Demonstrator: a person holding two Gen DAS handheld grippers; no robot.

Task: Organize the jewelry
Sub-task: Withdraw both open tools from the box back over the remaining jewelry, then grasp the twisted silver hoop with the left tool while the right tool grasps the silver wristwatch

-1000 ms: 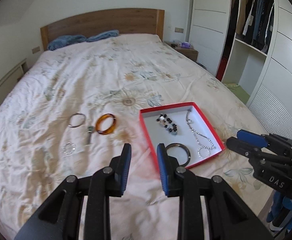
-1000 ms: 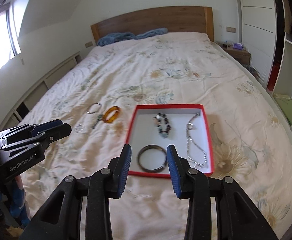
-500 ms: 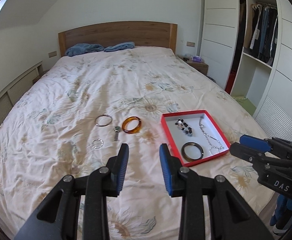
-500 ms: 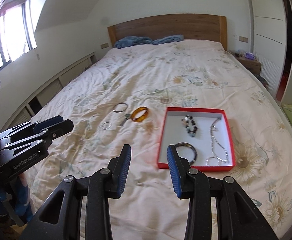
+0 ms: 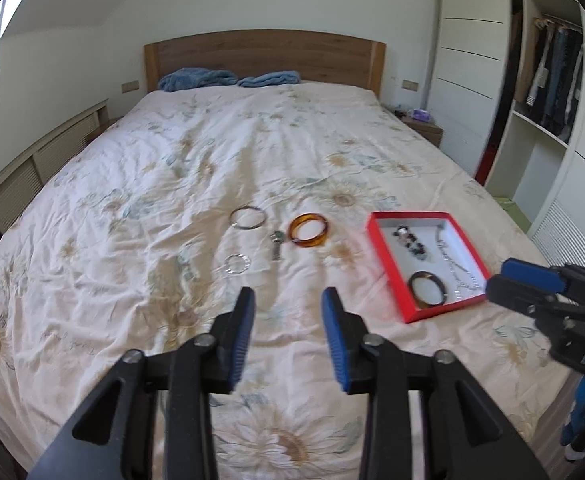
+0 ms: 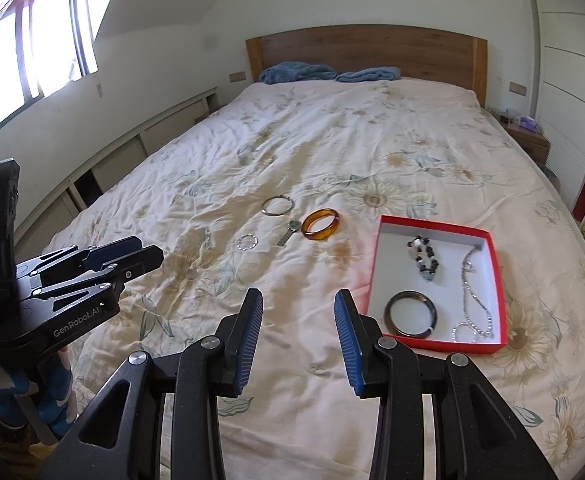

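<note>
Nearest the cameras, the left gripper (image 5: pixel 288 306) hangs over the foot of the bed (image 5: pixel 196 152), its blue-padded fingers spread wide with nothing between them. The right gripper (image 6: pixel 298 310) hovers likewise, fingers parted and holding nothing, just left of the tray's near corner. Each shows up in the other's view, the left one at the left edge of the right camera, the right one at the right edge of the left camera, its tips close over the tray's near corner.

Next out is the red tray (image 6: pixel 436 346) on the floral quilt. Inside, a dark bangle (image 6: pixel 411 314) lies at the near end, a silver chain (image 6: pixel 472 292) runs along the right side, and a beaded bracelet (image 6: pixel 424 258) sits toward the far end.

Left of the tray, loose on the quilt: a small clear ring (image 5: pixel 236 265), a key-like charm (image 5: pixel 276 244), an amber bangle (image 5: pixel 308 231) and, farthest, a thin silver bangle (image 5: pixel 247 218).

Beyond, blue pillows (image 5: pixel 228 78) rest against the wooden headboard (image 5: pixel 264 58).
</note>
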